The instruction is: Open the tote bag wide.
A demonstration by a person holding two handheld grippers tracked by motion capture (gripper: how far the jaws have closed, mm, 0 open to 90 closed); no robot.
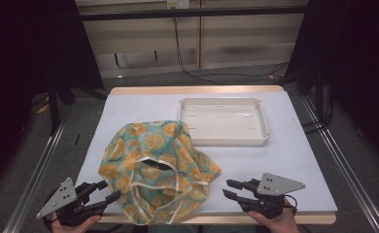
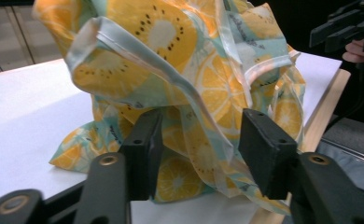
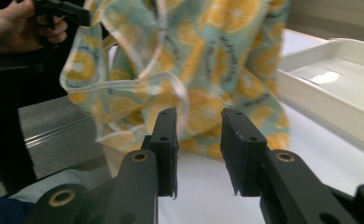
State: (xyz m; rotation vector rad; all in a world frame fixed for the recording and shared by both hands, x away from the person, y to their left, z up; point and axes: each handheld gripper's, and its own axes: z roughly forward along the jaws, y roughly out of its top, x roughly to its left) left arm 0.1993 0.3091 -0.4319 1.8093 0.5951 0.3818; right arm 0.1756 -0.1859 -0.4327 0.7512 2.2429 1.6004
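the left gripper [image 1: 101,191] sits at the near left corner of the fruit-print bag [image 1: 153,167], its jaws spread wide with a fold of the bag's lower cloth lying between them but not yet pinched; in the left gripper view the pads [image 2: 143,144] stand on either side of the crumpled fabric. the right gripper [image 1: 232,188] waits just to the right of the bag, jaws parted and holding nothing, tips pointing at the bag's near right hem and still apart from it.

the bag lies slumped near the front of the white table [image 1: 294,160], its mouth with the pale binding tape facing the person, part of it hanging over the front edge. the step in hand looks like taking hold of the bag at two points. to do it well, each gripper should likely close on the taped rim or a handle loop rather than on loose body cloth, which is thin and would slip or bunch.

beyond the bag, on its far right side, the white tray [image 1: 224,138] sits empty and close to the bag's far edge. there is open table right of the bag and left of it, so lifting upward and spreading sideways looks safe; the front edge is the tight side.
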